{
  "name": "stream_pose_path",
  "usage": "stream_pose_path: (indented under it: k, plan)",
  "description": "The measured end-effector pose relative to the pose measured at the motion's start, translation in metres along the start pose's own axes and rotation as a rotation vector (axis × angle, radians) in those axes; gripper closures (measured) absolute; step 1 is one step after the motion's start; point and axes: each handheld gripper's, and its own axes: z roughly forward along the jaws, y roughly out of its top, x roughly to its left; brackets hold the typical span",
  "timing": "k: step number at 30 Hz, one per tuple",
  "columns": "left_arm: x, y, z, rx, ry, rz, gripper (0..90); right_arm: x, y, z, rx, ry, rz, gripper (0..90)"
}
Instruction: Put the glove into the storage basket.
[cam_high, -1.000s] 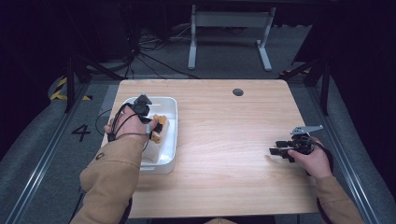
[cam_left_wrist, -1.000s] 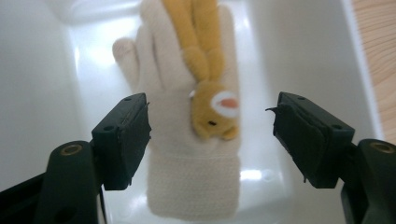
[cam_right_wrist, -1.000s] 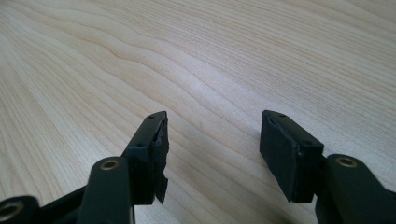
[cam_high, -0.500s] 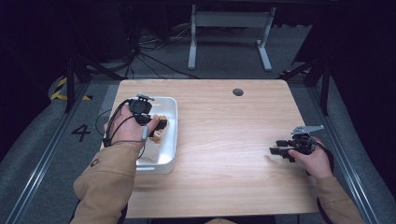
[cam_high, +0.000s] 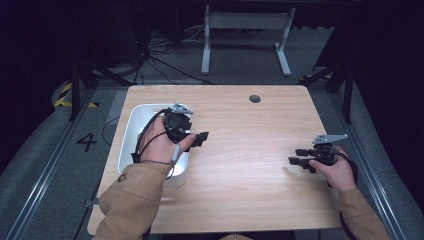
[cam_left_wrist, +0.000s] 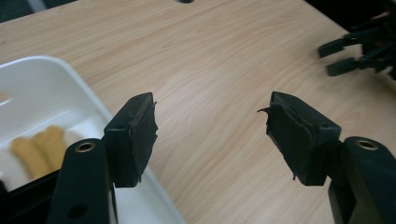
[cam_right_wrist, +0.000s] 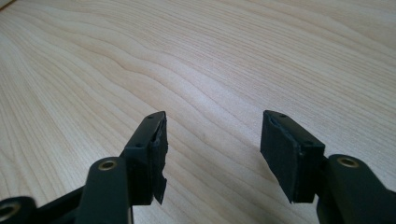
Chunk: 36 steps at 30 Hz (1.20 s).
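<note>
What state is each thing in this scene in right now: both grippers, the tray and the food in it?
Left gripper: open, empty, over the tray's edge.
Right gripper: open, empty, low over the bare wooden table.
White plastic tray: upright on the table.
Yellow-brown food pieces: lying inside the tray.

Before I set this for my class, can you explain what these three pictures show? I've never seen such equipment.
A person sits at a wooden table with a hand-held two-jaw gripper in each hand. The high view looks down from above: the left gripper is beside a white tray, and the right gripper is low over bare wood. The other two pictures come from small cameras riding on each gripper, looking along its black jaws. The left gripper view shows yellowish food pieces lying in the tray. Both grippers are open with nothing between the jaws.
</note>
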Motion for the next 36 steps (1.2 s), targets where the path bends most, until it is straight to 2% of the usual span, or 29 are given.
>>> stream_pose_path:
  k: [4,10,17,18,21,26,28,31,34,36]
  plan:
    - [-0.013,-0.001,0.013,0.002,-0.087,0.013,35.2,0.001,0.000,0.000,-0.001,0.000,-0.002,42.2]
    - [-0.031,-0.006,0.032,-0.004,-0.159,0.071,35.6,0.002,0.001,-0.001,-0.007,0.000,-0.007,41.9]
    - [-0.053,-0.030,0.044,-0.015,-0.261,0.113,35.7,0.003,0.001,-0.001,-0.011,0.007,-0.014,42.0]
    - [-0.057,-0.039,0.048,0.007,-0.283,0.126,35.7,0.003,0.001,0.000,-0.011,0.005,-0.020,42.0]
    - [-0.058,-0.047,0.054,0.025,-0.304,0.135,35.4,0.004,0.001,0.002,-0.008,0.012,-0.029,42.0]
    - [-0.061,-0.061,0.067,0.010,-0.333,0.153,35.7,0.005,0.001,0.003,-0.006,0.010,-0.032,42.0]
    - [-0.064,-0.065,0.071,0.029,-0.342,0.176,35.0,0.005,0.001,0.003,-0.008,0.010,-0.033,42.0]
    - [-0.068,-0.075,0.082,0.029,-0.379,0.179,35.0,0.006,0.001,0.003,-0.010,0.014,-0.033,42.0]
    - [-0.072,-0.084,0.092,0.049,-0.388,0.214,35.3,0.007,0.001,0.004,-0.008,0.017,-0.040,42.0]
    - [-0.072,-0.090,0.099,0.055,-0.397,0.212,35.3,0.008,0.001,0.005,-0.005,0.021,-0.047,42.0]
